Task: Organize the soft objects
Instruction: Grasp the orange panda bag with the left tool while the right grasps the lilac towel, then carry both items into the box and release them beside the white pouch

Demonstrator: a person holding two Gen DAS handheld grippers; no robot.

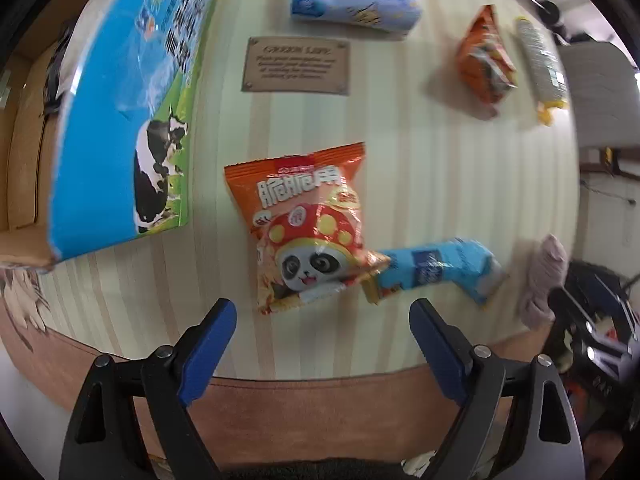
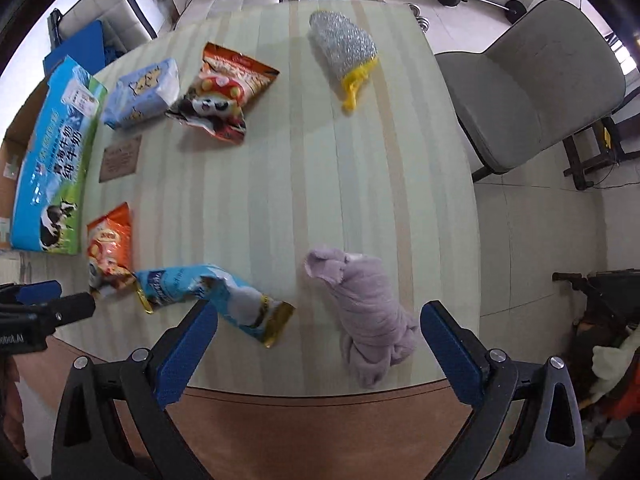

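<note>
Near the table's front edge, the wide-open left hand-held gripper hovers just short of the panda bag, its long axis running away from the jaws; the right hand-held gripper, also wide and empty, hangs nearer the cloth.

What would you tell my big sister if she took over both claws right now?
Left claw: open, empty, above the near panda snack bag.
Right claw: open, empty, above the lilac cloth and the blue wrapper.
On the table: a second panda snack bag, the pale blue tissue pack and the silver scrubber lie farther off. The open milk carton box stands at the table's left edge.
Done: nothing is gripped, and all these soft things lie loose on the table.
Left: pick them up one at a time; the box is probably where they go.
</note>
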